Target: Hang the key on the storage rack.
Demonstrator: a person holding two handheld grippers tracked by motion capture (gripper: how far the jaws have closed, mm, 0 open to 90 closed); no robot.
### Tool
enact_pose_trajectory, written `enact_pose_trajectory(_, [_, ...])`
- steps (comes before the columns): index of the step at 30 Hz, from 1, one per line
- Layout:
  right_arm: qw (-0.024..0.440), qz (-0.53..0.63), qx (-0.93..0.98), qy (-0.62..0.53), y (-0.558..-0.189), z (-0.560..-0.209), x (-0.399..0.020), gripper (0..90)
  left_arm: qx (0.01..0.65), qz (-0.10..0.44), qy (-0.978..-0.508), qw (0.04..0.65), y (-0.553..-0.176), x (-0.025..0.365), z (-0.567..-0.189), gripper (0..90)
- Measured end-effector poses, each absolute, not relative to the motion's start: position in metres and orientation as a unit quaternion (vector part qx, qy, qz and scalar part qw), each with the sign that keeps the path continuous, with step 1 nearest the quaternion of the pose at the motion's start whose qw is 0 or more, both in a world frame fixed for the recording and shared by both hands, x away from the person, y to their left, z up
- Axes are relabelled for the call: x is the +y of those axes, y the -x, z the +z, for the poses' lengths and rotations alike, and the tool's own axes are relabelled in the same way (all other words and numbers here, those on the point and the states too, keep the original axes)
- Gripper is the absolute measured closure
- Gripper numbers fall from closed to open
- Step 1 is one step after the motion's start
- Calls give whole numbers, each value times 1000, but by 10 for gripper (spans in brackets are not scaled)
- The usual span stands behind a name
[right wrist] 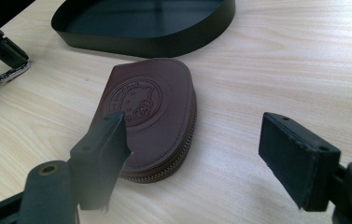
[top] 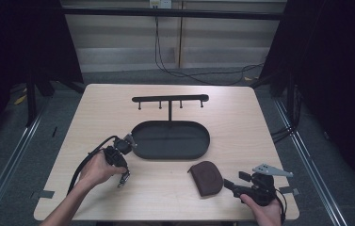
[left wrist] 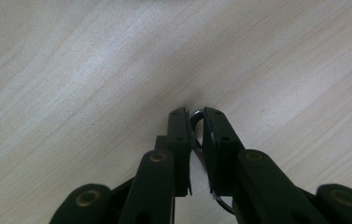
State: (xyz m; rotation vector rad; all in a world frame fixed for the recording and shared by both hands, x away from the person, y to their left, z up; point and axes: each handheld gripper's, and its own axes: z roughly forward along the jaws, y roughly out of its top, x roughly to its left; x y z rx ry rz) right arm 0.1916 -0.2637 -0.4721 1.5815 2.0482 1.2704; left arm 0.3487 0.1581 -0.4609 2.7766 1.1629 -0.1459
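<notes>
A pale wooden counter (top: 241,122) carries a black oval tray (top: 171,140) with a hook rack (top: 170,99) standing at its far edge. Near the front, right of the tray, a brown zipped pouch (right wrist: 150,116) lies flat on the wood. The right tool (right wrist: 197,158) rests just beside the pouch with its jaws spread wide and nothing between them. Left of the tray, the left tool (left wrist: 197,122) points down at the counter, its jaws pinched tight on a small metal key ring (left wrist: 197,119) lying against the wood.
</notes>
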Motion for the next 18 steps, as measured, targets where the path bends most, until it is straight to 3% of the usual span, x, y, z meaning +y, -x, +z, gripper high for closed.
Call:
enact_pose_trajectory(11, [127,435,703,-547,-192,-472,-264,238,385,-43,-920,62,-350,158,-460,865])
enact_pose_trajectory(18, [126,435,703,-548,-192,-472,-264,238,384,-47,-919,70,-348,156,-455,703])
